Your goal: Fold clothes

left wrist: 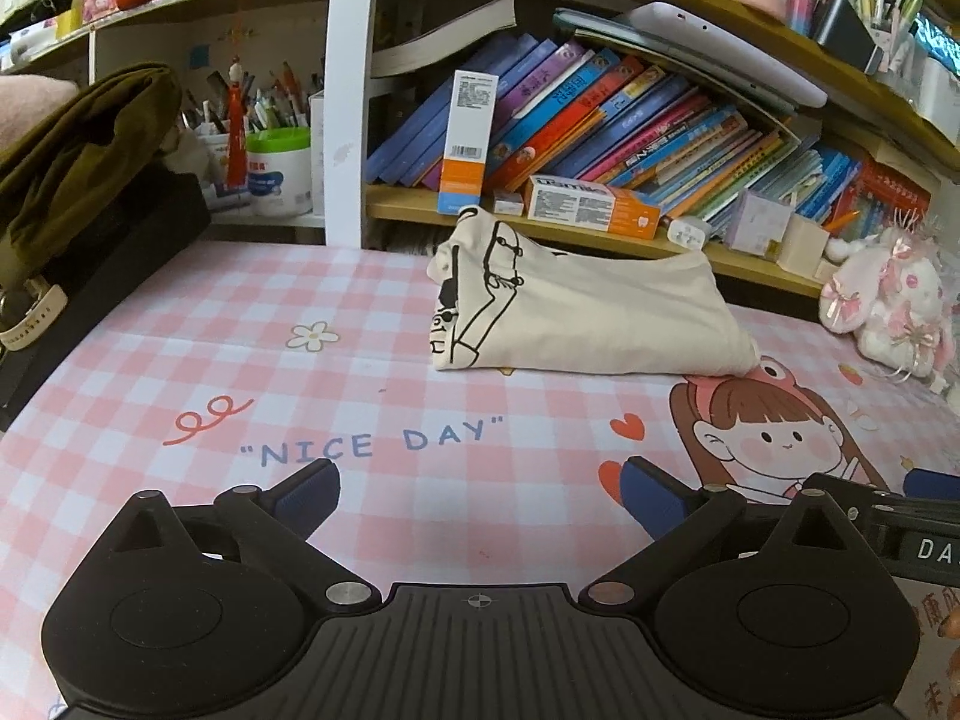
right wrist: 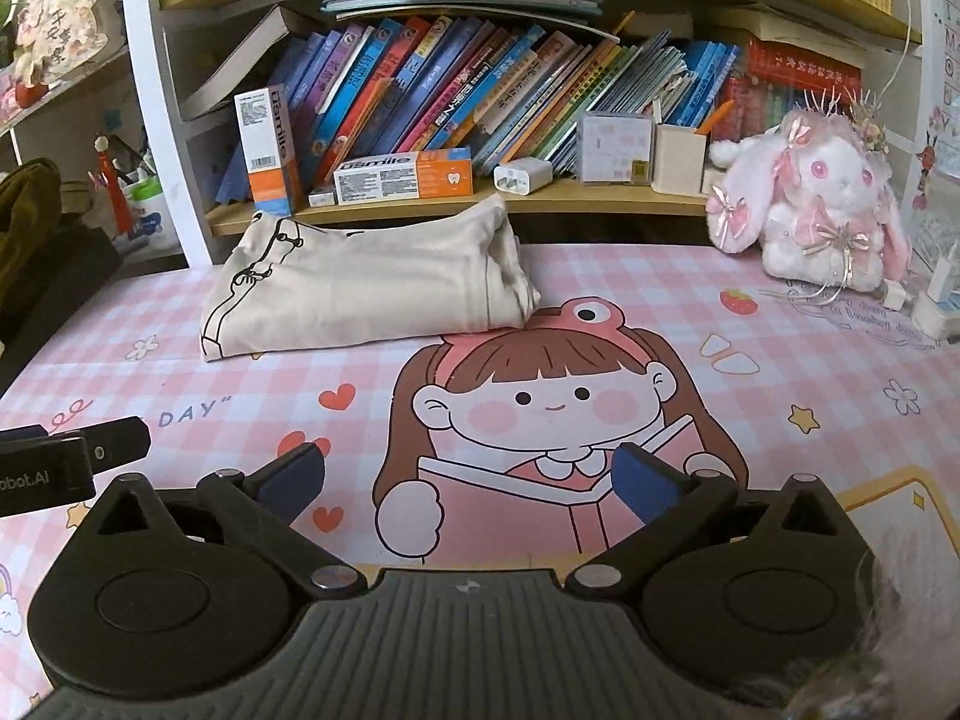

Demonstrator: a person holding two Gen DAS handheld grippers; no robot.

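Cream shirt (left wrist: pixel 591 315) folded, black line print showing.

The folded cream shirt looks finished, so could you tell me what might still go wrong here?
The cream shirt lies close under the shelf edge, its top fold bulging loosely; it might spring open. A nudge could push it under the shelf. Both grippers, left gripper and right gripper, are open and empty.

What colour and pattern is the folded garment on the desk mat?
Cream folded garment with a black line-drawing print at one end; the left wrist view shows the print best.
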